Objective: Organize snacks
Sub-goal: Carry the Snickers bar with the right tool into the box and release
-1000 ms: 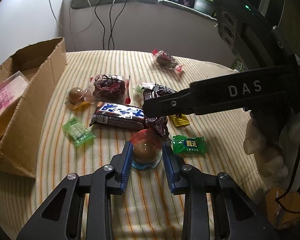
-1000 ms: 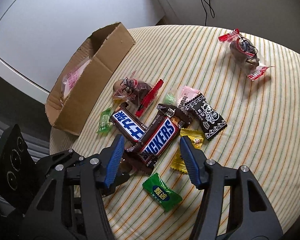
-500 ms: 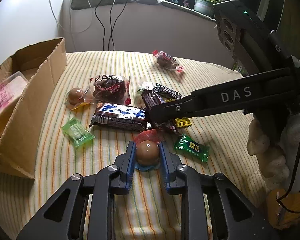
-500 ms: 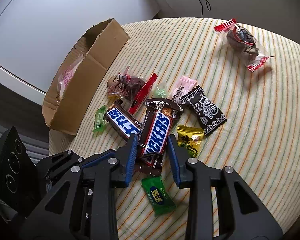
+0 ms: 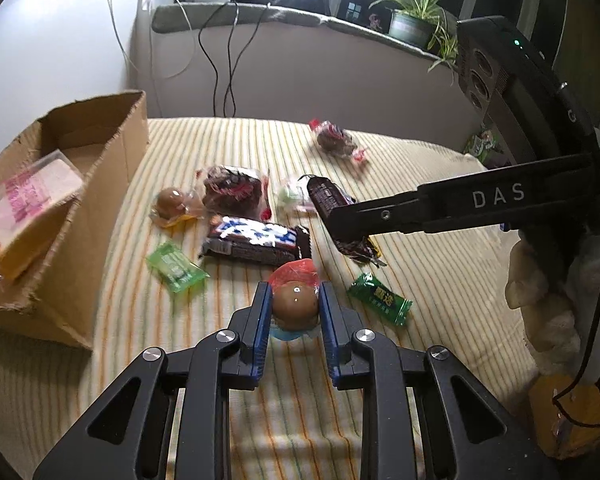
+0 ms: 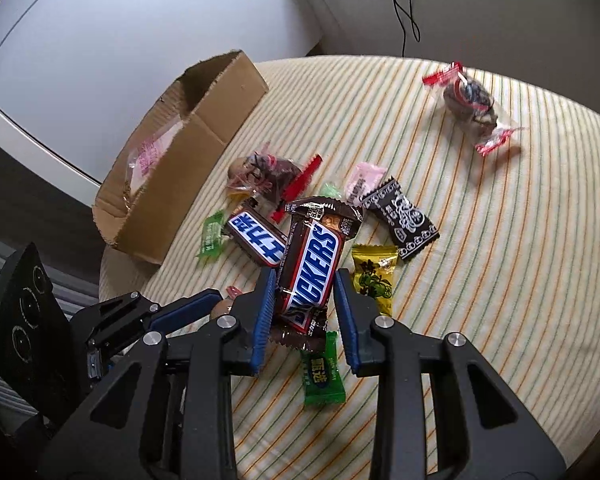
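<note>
Since the earlier frames, the Snickers bar [image 6: 314, 268] had been lifted clear of the pile, clamped lengthwise in the right hand-held gripper [image 6: 305, 304]. The left hand-held gripper [image 5: 294, 308] was kept closed on a glossy brown wrapped egg [image 5: 295, 306] just above the striped desk [image 5: 300, 420]. A second chocolate bar [image 5: 256, 240], crinkly green candies [image 5: 174, 266] and an open cardboard box [image 5: 100, 168] were seen nearby.

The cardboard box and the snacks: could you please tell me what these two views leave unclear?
- Cardboard box: its inner floor is hidden by its near wall in both views, so only the pink-printed packet shows.
- Red-ended snack: motion-blurred in both views, so its print is unreadable.
- Dark green candy: partly covered by the Snickers bar in the right wrist view.
</note>
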A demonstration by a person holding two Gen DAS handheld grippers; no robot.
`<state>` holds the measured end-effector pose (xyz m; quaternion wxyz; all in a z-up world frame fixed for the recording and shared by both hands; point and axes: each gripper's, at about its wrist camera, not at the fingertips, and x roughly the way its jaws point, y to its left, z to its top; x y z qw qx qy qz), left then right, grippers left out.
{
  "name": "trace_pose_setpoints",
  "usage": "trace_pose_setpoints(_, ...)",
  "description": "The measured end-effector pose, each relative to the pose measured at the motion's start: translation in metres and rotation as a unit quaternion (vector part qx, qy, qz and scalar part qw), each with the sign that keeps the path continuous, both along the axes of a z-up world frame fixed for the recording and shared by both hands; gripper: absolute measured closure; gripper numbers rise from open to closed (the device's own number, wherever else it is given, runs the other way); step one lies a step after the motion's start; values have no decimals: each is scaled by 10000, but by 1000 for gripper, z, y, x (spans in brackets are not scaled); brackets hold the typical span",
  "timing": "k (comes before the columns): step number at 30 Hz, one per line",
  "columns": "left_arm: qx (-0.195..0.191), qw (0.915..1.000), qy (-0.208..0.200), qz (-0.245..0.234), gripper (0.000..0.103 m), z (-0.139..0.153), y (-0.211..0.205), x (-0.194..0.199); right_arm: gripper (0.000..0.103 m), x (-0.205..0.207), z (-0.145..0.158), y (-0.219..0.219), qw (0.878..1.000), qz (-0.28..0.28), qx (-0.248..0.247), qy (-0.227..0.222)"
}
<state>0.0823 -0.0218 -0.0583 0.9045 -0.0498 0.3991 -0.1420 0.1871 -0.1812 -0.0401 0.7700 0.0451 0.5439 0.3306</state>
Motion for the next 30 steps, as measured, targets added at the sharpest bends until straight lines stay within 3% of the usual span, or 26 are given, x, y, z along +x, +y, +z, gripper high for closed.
trace_pose_setpoints(15, -39, 9973, -519, 515, 81, 39, 50, -6, 72, 19, 46, 44, 9981, 168, 88, -586)
trace_pose_setpoints(30, -97, 9924, -609, 1063, 81, 45, 110, -3, 72, 40, 73, 124, 9937, 572, 44, -967)
